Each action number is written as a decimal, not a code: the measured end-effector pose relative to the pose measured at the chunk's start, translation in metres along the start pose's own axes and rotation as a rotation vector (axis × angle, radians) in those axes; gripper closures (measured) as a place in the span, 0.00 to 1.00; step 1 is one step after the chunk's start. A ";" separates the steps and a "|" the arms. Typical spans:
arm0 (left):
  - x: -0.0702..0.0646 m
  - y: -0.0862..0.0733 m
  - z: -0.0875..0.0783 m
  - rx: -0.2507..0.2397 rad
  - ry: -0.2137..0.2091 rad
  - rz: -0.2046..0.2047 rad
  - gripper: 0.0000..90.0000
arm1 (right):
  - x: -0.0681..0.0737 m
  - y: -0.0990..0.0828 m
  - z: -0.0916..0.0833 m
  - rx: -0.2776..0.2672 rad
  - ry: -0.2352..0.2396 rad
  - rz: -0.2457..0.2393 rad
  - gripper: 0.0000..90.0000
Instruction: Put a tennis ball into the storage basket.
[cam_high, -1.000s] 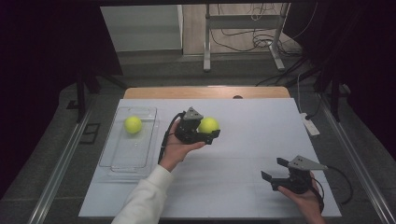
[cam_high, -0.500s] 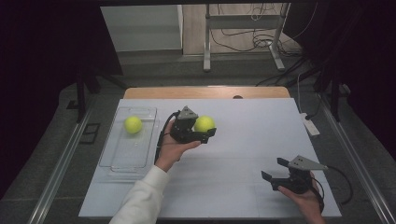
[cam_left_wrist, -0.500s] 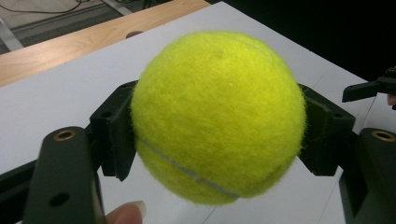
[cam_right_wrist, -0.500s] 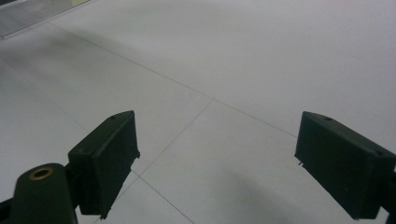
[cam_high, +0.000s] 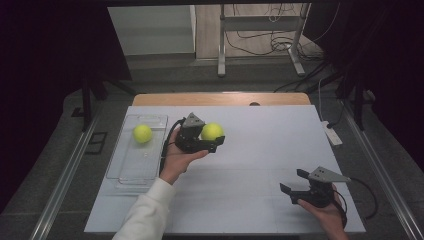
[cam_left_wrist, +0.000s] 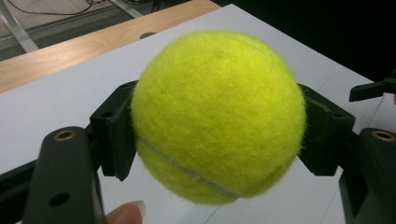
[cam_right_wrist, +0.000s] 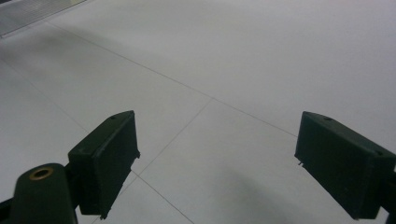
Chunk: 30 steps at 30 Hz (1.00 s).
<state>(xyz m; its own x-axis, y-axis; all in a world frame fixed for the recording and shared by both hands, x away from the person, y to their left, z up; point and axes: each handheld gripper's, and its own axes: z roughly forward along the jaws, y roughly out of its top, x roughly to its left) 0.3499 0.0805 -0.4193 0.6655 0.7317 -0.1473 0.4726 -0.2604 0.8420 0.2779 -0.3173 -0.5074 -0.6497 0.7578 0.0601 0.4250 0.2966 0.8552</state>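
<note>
tennis ball (cam_left_wrist: 217, 116) | round, seam slanting | clamped in left claw (cam_high: 212, 142)

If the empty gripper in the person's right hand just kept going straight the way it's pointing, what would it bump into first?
Probably nothing but the white table. The right gripper stands open and empty, angled left and slightly down at bare tabletop. Depth is hard to judge; the left gripper holding the tennis ball looks off that line.
</note>
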 end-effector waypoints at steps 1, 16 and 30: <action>0.000 0.000 -0.001 -0.001 0.001 -0.001 0.30 | 0.000 0.000 0.000 0.000 0.000 0.001 0.15; 0.002 -0.002 -0.013 -0.018 0.032 0.008 0.30 | 0.000 0.000 0.000 0.001 0.000 0.001 0.15; 0.010 -0.006 -0.030 -0.035 0.052 -0.002 0.30 | 0.000 -0.001 0.000 0.002 -0.004 0.003 0.15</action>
<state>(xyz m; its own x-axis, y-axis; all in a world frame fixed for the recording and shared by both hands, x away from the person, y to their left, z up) 0.3367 0.1087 -0.4099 0.6332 0.7642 -0.1223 0.4528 -0.2376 0.8594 0.2782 -0.3174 -0.5081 -0.6463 0.7607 0.0605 0.4282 0.2959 0.8539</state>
